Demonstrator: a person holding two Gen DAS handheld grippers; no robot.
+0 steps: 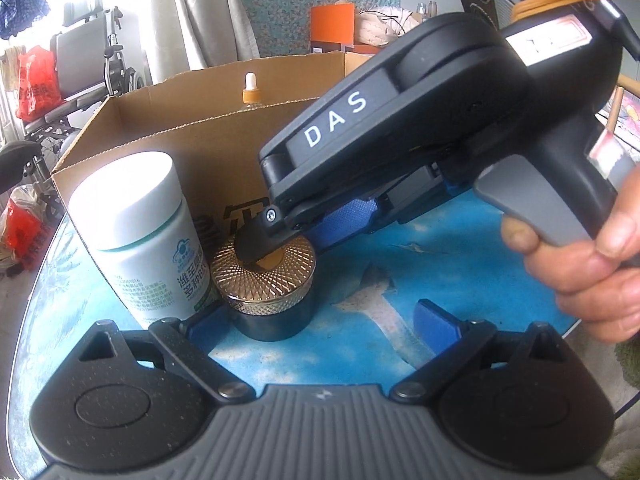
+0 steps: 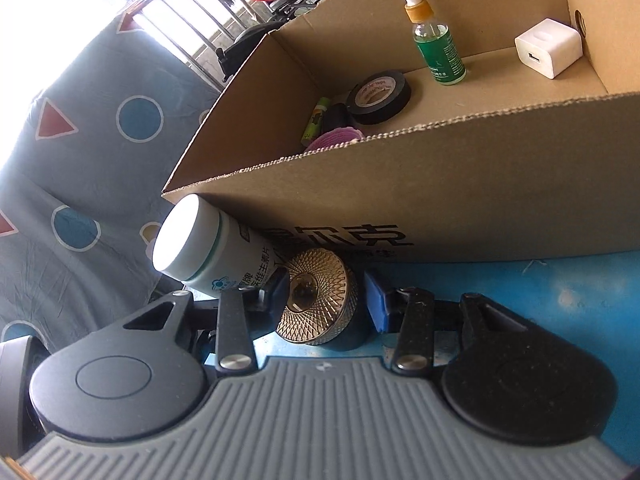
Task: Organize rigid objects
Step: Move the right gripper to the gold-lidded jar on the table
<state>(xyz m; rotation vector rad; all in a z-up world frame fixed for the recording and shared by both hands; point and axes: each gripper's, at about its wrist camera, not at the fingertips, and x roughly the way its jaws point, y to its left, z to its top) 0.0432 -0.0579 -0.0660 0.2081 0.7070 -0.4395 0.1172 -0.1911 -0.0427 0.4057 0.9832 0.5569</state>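
Your left gripper (image 1: 316,320) hangs low over the blue table (image 1: 400,248) with its jaws spread wide and nothing between them; its left pad sits just beside the base of the white bottle (image 1: 136,236).

Your right gripper (image 2: 324,300) comes in from the right of the left-wrist view, your hand (image 1: 580,264) around its grey trigger. Its fingers straddle the jar (image 2: 316,304), a dark one with a gold patterned lid: the black left finger (image 2: 276,288) lies against the lid's edge and the blue right pad (image 2: 376,304) stands close beside the jar's side. Whether the pads press on it yet you cannot tell from these views, so the grip is not certain. The jar stands on the table, touching or nearly touching the bottle on its left.

Just behind both stands the cardboard box (image 2: 480,208), its printed wall close to the jar and bottle. Inside it are a tape roll (image 2: 378,98), a small green cylinder (image 2: 316,122), a pink ribbed thing (image 2: 336,138) near the front wall, a green dropper bottle (image 2: 436,40) upright near the back, and a white charger (image 2: 548,48) in the far corner.
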